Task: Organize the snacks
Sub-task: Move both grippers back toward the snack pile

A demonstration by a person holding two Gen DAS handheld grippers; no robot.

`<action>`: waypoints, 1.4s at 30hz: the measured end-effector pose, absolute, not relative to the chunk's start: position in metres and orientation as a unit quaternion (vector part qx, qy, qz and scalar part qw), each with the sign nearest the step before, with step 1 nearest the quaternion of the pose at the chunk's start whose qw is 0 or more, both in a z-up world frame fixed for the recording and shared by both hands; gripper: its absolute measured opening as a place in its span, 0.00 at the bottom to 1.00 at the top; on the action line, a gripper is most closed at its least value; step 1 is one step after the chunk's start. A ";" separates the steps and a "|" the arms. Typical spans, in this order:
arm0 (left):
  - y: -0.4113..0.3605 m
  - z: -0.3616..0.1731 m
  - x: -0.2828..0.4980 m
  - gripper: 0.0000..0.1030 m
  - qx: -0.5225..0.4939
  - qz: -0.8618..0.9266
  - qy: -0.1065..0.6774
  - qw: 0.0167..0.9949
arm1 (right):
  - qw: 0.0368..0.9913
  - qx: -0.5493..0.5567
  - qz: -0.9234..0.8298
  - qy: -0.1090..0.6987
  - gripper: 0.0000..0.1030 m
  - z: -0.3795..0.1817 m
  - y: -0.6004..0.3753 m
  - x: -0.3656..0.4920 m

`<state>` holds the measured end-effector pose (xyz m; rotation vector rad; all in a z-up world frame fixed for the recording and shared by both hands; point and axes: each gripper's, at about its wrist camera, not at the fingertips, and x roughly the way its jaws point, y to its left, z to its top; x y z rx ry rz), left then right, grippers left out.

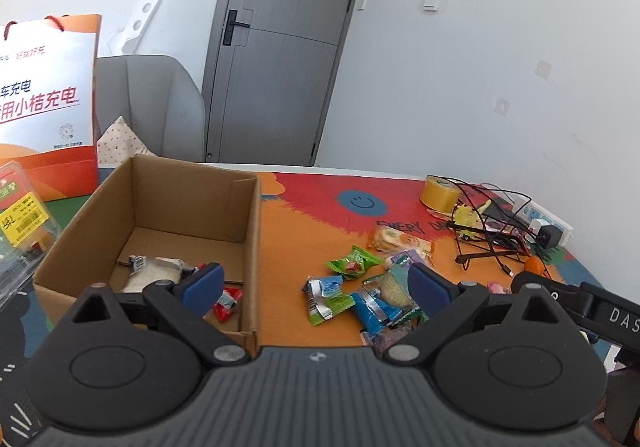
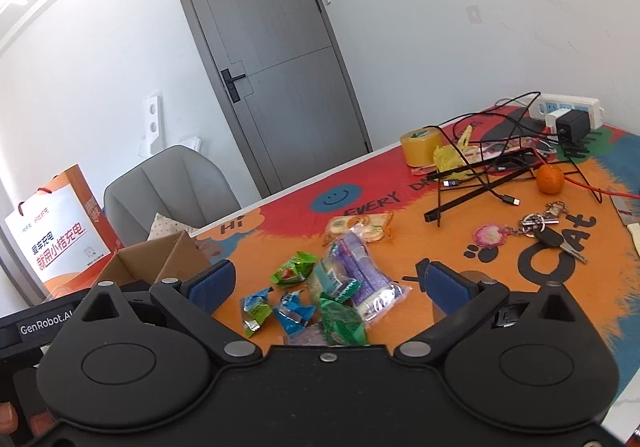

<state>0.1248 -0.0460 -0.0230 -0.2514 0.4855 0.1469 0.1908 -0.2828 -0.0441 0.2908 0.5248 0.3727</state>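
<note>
A cardboard box (image 1: 160,227) stands open at the left of the colourful mat (image 1: 288,247). A white packet (image 1: 156,271) and a red candy (image 1: 228,301) lie inside it. My left gripper (image 1: 316,283) is open and empty, straddling the box's right wall. Right of the box lies a snack pile (image 1: 360,295). My right gripper (image 2: 328,283) is open just above this pile. A purple packet (image 2: 360,267), a green candy (image 2: 294,267) and blue candies (image 2: 294,311) lie between its fingers, untouched. A biscuit packet (image 2: 360,225) lies farther back.
A tape roll (image 2: 420,145), tangled cables on a black stand (image 2: 480,183), a power strip (image 2: 568,109), a tangerine (image 2: 550,179) and keys (image 2: 548,231) crowd the right side. A paper bag (image 1: 48,107) and clear container (image 1: 20,215) sit left of the box.
</note>
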 end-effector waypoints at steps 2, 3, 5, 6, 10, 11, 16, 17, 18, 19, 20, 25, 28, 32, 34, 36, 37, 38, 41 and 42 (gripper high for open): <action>-0.051 -0.025 0.128 0.94 -0.120 0.065 0.240 0.961 | 0.937 0.145 0.180 0.262 0.99 -0.048 -0.286 0.193; -0.054 -0.026 0.129 0.93 -0.120 0.061 0.243 0.961 | 0.937 0.146 0.180 0.263 0.98 -0.050 -0.287 0.194; -0.058 -0.029 0.133 0.92 -0.124 0.056 0.247 0.959 | 0.934 0.148 0.182 0.268 0.96 -0.055 -0.290 0.196; -0.060 -0.030 0.135 0.92 -0.125 0.055 0.248 0.959 | 0.933 0.149 0.183 0.270 0.94 -0.057 -0.291 0.197; -0.070 -0.036 0.144 0.85 -0.117 0.046 0.257 0.958 | 0.929 0.152 0.188 0.281 0.86 -0.066 -0.292 0.204; -0.072 -0.038 0.146 0.82 -0.119 0.042 0.260 0.957 | 0.927 0.153 0.190 0.284 0.84 -0.069 -0.292 0.205; -0.077 -0.049 0.157 0.69 -0.123 0.036 0.280 0.951 | 0.921 0.147 0.201 0.298 0.83 -0.084 -0.286 0.214; -0.077 -0.052 0.159 0.67 -0.124 0.037 0.284 0.950 | 0.920 0.147 0.202 0.302 0.82 -0.088 -0.284 0.217; -0.077 -0.054 0.161 0.67 -0.125 0.036 0.288 0.949 | 0.918 0.148 0.202 0.307 0.81 -0.092 -0.283 0.220; -0.077 -0.057 0.163 0.67 -0.125 0.036 0.292 0.948 | 0.917 0.149 0.202 0.311 0.81 -0.095 -0.283 0.222; -0.078 -0.059 0.164 0.65 -0.124 0.036 0.295 0.947 | 0.915 0.151 0.203 0.315 0.79 -0.099 -0.282 0.225; -0.082 -0.070 0.174 0.62 -0.123 0.036 0.309 0.942 | 0.905 0.155 0.211 0.336 0.72 -0.117 -0.277 0.236; -0.083 -0.076 0.179 0.61 -0.124 0.037 0.318 0.939 | 0.900 0.159 0.217 0.343 0.63 -0.124 -0.274 0.241; -0.085 -0.084 0.186 0.61 -0.122 0.038 0.330 0.935 | 0.886 0.178 0.233 0.360 0.36 -0.136 -0.275 0.248; -0.087 -0.086 0.188 0.62 -0.119 0.035 0.330 0.936 | 0.889 0.185 0.234 0.347 0.31 -0.137 -0.279 0.245; -0.090 -0.088 0.191 0.64 -0.115 0.035 0.333 0.935 | 0.891 0.186 0.234 0.341 0.29 -0.136 -0.283 0.241; -0.091 -0.090 0.193 0.64 -0.115 0.033 0.337 0.934 | 0.891 0.190 0.234 0.340 0.28 -0.136 -0.285 0.240; -0.091 -0.092 0.195 0.65 -0.117 0.032 0.342 0.932 | 0.891 0.194 0.233 0.338 0.27 -0.136 -0.288 0.239; -0.094 -0.097 0.201 0.66 -0.118 0.028 0.351 0.928 | 0.894 0.198 0.224 0.335 0.27 -0.134 -0.295 0.236; -0.095 -0.098 0.202 0.67 -0.117 0.028 0.353 0.928 | 0.895 0.198 0.222 0.333 0.27 -0.133 -0.298 0.236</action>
